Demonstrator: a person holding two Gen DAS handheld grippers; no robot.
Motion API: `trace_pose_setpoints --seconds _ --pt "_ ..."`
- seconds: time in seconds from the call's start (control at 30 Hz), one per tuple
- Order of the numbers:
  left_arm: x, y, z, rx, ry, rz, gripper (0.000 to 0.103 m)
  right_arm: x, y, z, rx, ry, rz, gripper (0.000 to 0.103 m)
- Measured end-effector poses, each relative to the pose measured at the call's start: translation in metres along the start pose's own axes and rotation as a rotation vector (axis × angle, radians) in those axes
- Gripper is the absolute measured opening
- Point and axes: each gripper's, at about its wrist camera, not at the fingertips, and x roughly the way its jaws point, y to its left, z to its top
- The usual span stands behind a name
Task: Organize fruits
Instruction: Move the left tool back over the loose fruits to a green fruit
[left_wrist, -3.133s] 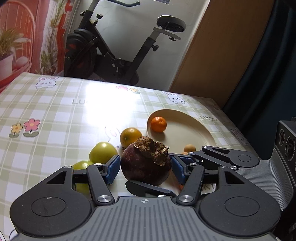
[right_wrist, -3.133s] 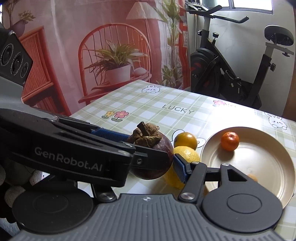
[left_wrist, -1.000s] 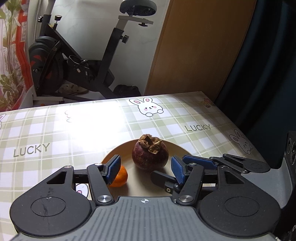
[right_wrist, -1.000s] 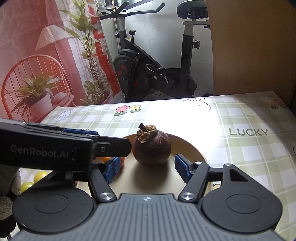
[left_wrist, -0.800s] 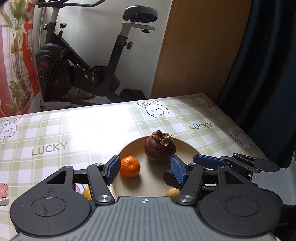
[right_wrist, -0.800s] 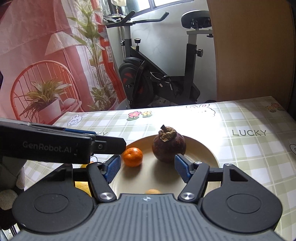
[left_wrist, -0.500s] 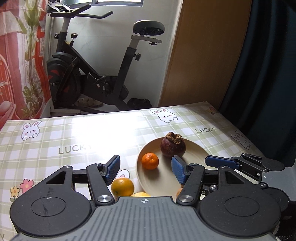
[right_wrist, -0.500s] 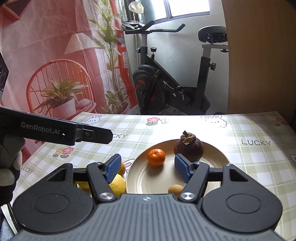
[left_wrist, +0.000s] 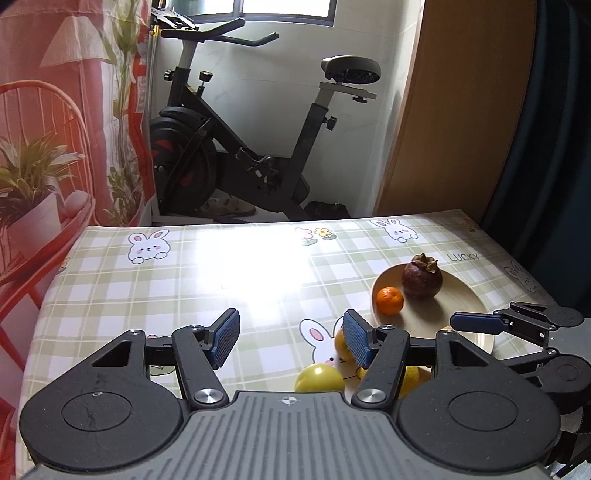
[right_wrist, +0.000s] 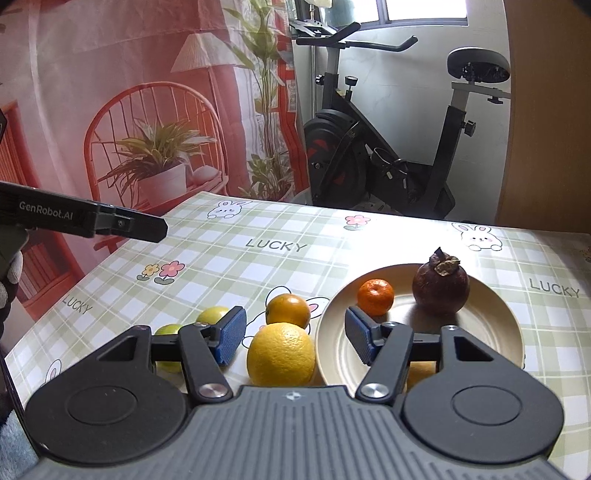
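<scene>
Plate (right_wrist: 491, 334): landmark, cream, on the checked tablecloth (right_wrist: 229, 258).
On plate: mangosteen (right_wrist: 440, 283) at far side, small mandarin (right_wrist: 375, 296) beside it, an orange fruit at near rim, mostly hidden.
Off plate, just left: large yellow citrus (right_wrist: 280, 353), orange (right_wrist: 288, 311), two green fruits (right_wrist: 212, 315).
Right gripper (right_wrist: 293, 338): jaws wide, empty, above the yellow citrus.
Left gripper (left_wrist: 290, 338): jaws wide, empty.
Next step, judged: lower straight, centre pads on citrus, close gently.
Writing: "LUCKY" on cloth; "GenRobot.AI" on tool.
</scene>
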Motion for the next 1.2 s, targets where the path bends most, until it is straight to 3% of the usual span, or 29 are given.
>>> trace_pose_setpoints --seconds 0.3,0.53,0.8,1.03,1.2 --pt "-0.008 0.021 -0.002 0.038 0.004 0.033 0.064 0.028 0.027 0.010 -0.034 0.025 0.052 0.059" --pt "-0.030 0.044 0.014 0.040 -0.109 0.090 0.064 0.045 0.058 0.027 -0.074 -0.021 0.103 0.059" --pt "-0.006 0.056 -0.019 -0.025 0.011 0.027 0.063 0.072 0.077 -0.002 -0.067 0.109 0.156 0.058" --pt "0.016 0.060 -0.035 -0.078 0.084 -0.036 0.063 0.072 0.099 -0.009 -0.163 0.107 0.183 0.058" --pt "0.025 0.061 -0.043 -0.108 0.121 -0.082 0.063 0.078 0.095 -0.015 -0.141 0.138 0.192 0.055"
